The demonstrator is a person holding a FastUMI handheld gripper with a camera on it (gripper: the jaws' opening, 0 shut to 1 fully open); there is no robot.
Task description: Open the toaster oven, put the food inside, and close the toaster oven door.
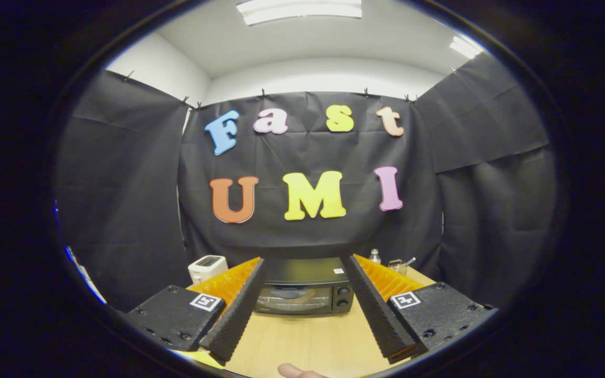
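A black toaster oven (305, 290) stands at the far side of the wooden table (308, 341), its glass door shut and two knobs on its right. My gripper (304, 262) is open, held well back from the oven, which shows in the gap beyond the two fingers (239, 312). Nothing is between them. Something pale lies behind the oven's glass, too dim to tell what. A fingertip of a person (294, 371) pokes in at the near table edge.
A white toaster (207, 268) stands left of the oven. Behind the right finger are a small clear bottle (374, 256) and a wire basket with a handle (399, 265). Black cloth walls close the booth on three sides.
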